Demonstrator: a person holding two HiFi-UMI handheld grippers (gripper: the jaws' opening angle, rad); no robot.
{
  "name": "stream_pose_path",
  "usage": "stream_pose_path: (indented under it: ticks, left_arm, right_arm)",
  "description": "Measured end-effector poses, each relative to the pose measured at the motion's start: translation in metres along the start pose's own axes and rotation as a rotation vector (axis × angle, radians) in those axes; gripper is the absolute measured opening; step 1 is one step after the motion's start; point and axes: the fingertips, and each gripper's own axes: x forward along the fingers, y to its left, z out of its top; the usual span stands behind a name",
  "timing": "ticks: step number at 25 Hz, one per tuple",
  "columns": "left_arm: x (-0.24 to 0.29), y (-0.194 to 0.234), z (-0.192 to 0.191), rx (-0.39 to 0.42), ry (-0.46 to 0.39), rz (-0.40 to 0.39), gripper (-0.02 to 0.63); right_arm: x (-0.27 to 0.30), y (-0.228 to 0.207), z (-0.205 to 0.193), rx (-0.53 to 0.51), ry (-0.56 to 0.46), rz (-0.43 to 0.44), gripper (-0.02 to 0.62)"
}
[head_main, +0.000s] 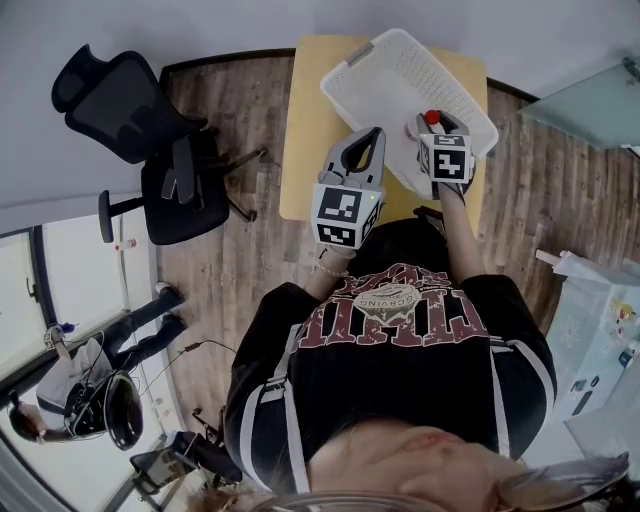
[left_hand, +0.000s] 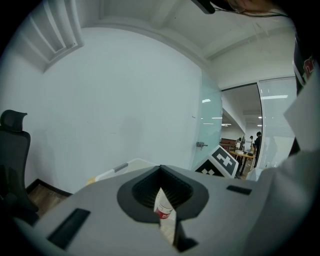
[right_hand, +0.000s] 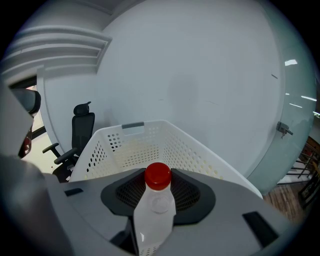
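My right gripper (head_main: 432, 128) is shut on a clear plastic bottle (right_hand: 154, 215) with a red cap (head_main: 432, 117), held upright over the near edge of a white perforated basket (head_main: 400, 60). In the right gripper view the basket (right_hand: 150, 145) lies open just beyond the bottle. My left gripper (head_main: 371, 136) hovers beside the basket's left wall, above the yellow table (head_main: 310, 130). Its jaws meet at the tips and grip nothing. Through the slit between them, the left gripper view shows a bit of a white bottle with a red band (left_hand: 162, 206). Where that bottle lies I cannot tell.
A black office chair (head_main: 150, 130) stands on the wooden floor left of the table, with another person and gear at the bottom left. A glass door and a white wall close the room behind. The right gripper's marker cube (left_hand: 222, 160) shows in the left gripper view.
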Motion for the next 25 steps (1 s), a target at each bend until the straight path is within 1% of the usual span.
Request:
stream_pose_path:
  ticks: [7, 15, 25]
  left_arm:
    - [0.000, -0.007, -0.003, 0.000, 0.005, -0.004, 0.046]
    - [-0.008, -0.005, -0.004, -0.003, -0.002, 0.001, 0.046]
    - [-0.011, -0.005, -0.003, -0.007, -0.007, -0.004, 0.046]
  right_arm:
    - [-0.003, -0.001, -0.002, -0.009, -0.004, 0.007, 0.161]
    - [-0.006, 0.007, -0.002, -0.001, -0.012, 0.027, 0.161]
    - [-0.018, 0.011, 0.015, 0.001, -0.068, 0.056, 0.161]
